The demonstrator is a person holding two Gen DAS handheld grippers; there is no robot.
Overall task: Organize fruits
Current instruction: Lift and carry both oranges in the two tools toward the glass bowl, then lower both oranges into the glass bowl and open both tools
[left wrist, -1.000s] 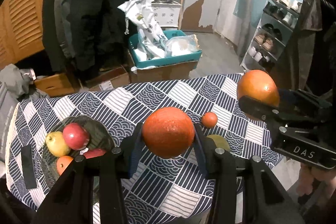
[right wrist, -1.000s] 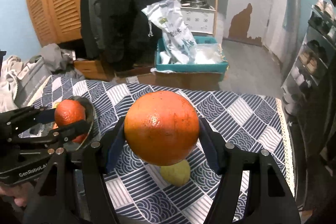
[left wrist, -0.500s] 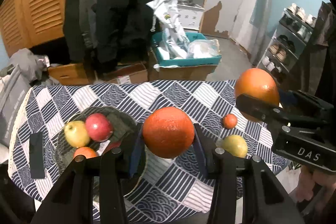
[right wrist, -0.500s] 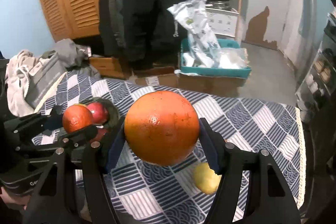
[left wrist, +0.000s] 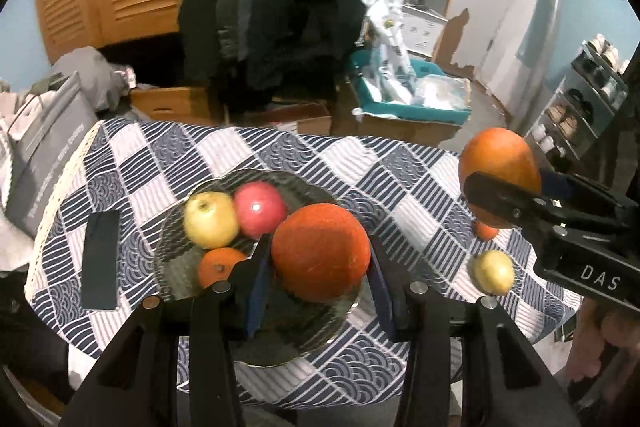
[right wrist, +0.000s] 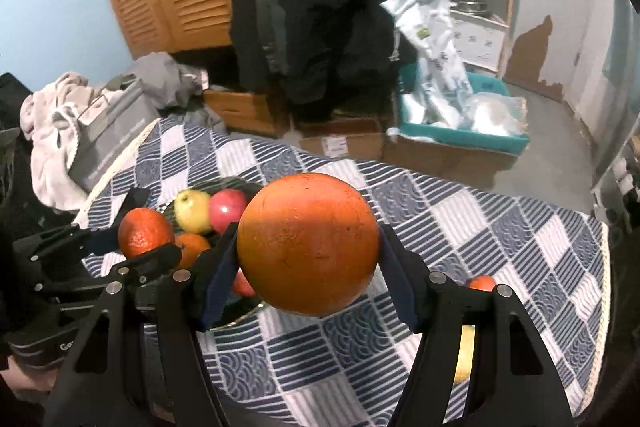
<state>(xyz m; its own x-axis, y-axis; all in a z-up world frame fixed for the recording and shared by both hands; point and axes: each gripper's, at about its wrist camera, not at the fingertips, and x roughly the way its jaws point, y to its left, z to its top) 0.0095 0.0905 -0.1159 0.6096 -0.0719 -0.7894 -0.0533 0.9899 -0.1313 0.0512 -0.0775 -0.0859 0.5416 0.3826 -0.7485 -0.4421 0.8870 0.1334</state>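
Note:
My left gripper [left wrist: 318,263] is shut on a red-orange orange [left wrist: 320,251] and holds it above the near right part of a dark glass plate [left wrist: 176,263]. The plate holds a yellow apple [left wrist: 210,219], a red apple [left wrist: 260,209] and a small orange [left wrist: 218,267]. My right gripper [right wrist: 308,267] is shut on a large orange [right wrist: 308,243], which also shows in the left wrist view [left wrist: 500,167], held above the table to the right of the plate. A small yellow fruit [left wrist: 494,271] and a small tangerine [left wrist: 486,231] lie on the cloth at the right.
The table has a blue-and-white patterned cloth [left wrist: 400,171]. A dark flat rectangle [left wrist: 100,267] lies left of the plate. A grey bag [left wrist: 44,143] sits at the table's left edge. Boxes and a teal tray [left wrist: 412,107] stand on the floor behind.
Both grippers have moved left with their oranges. The left gripper's orange now hangs over the plate, where before it was over the cloth right of it.

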